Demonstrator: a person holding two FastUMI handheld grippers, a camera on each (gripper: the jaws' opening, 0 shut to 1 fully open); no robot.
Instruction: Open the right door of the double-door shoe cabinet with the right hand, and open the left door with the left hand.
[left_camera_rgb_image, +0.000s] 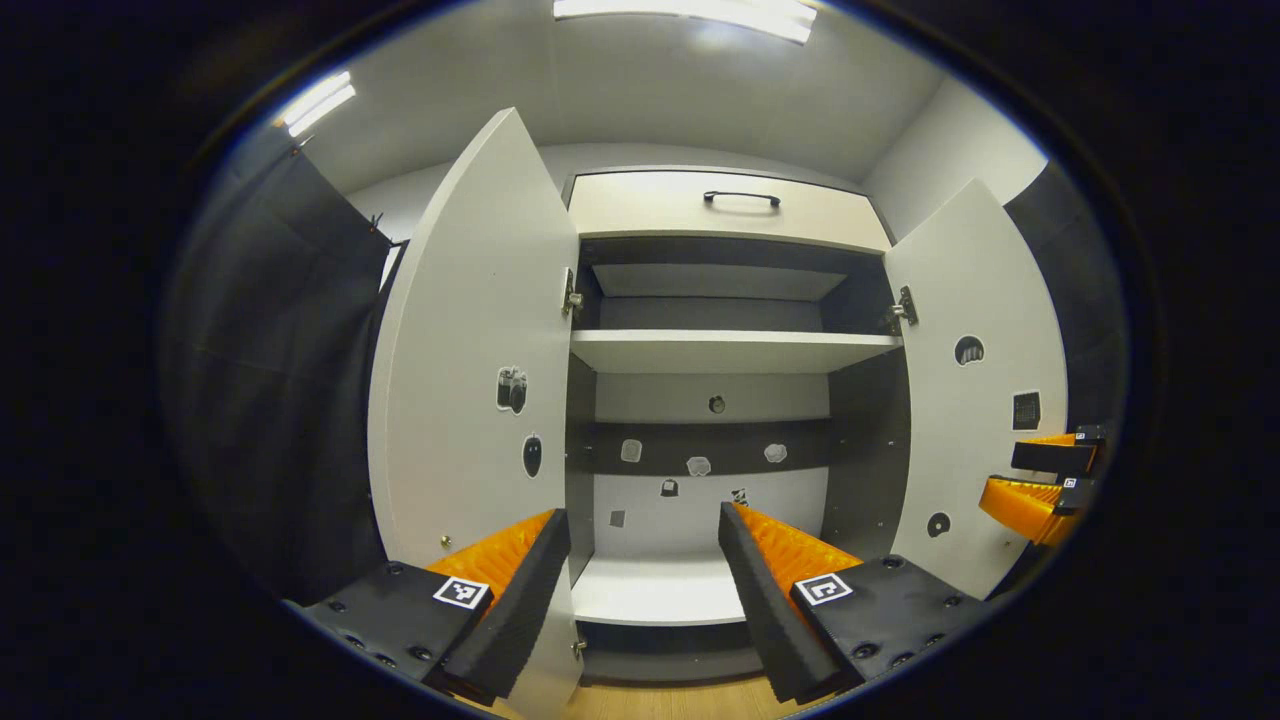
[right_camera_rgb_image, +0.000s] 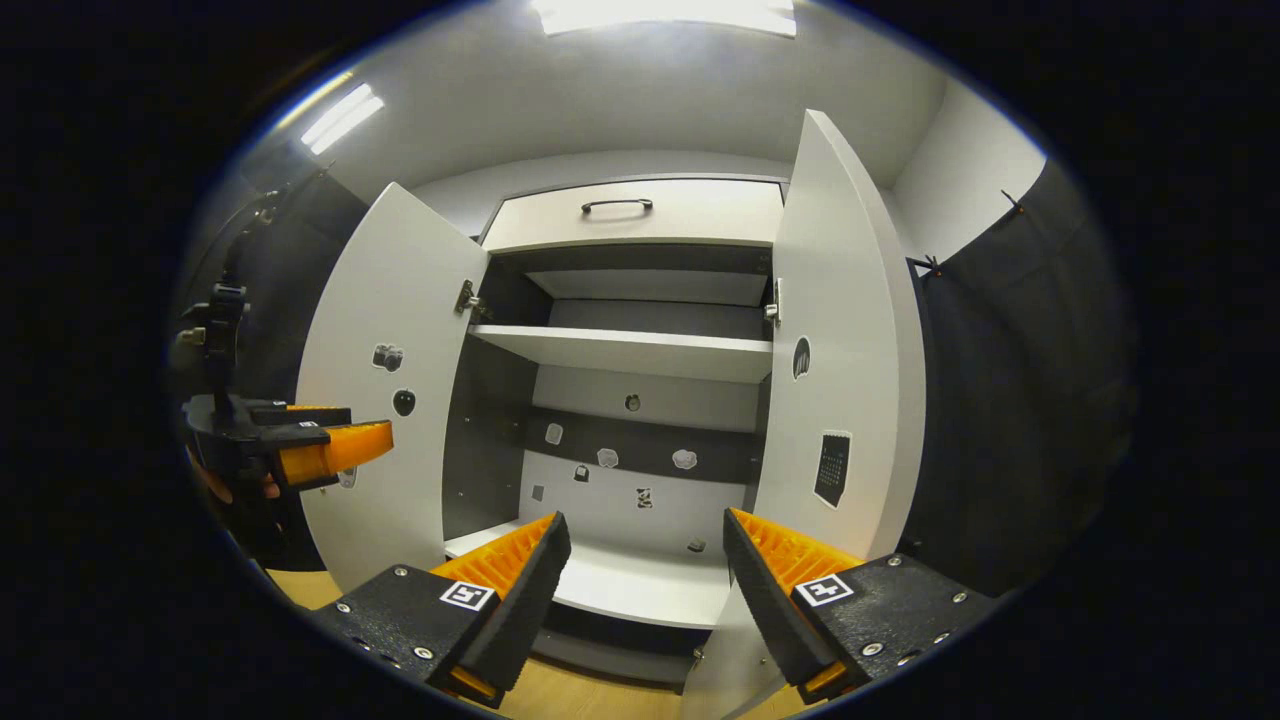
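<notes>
The shoe cabinet (left_camera_rgb_image: 720, 400) is seen with both doors swung wide. In the left gripper view the left door (left_camera_rgb_image: 470, 380) stands just left of the cabinet's opening and the right door (left_camera_rgb_image: 975, 400) just right of it; small stickers are stuck on both inner faces. Inside the cabinet a pale shelf (left_camera_rgb_image: 730, 350) is set across the upper part, a dark band with stickers runs along the back wall below it, and a drawer with a dark handle (left_camera_rgb_image: 741, 197) is fitted above the opening.

The left gripper (left_camera_rgb_image: 645, 530) is held in front of the cabinet with its fingers spread apart — nothing is gripped between them. The right gripper (right_camera_rgb_image: 645, 535) is likewise parted and empty, its fingers framing the cabinet's floor beside the right door.
</notes>
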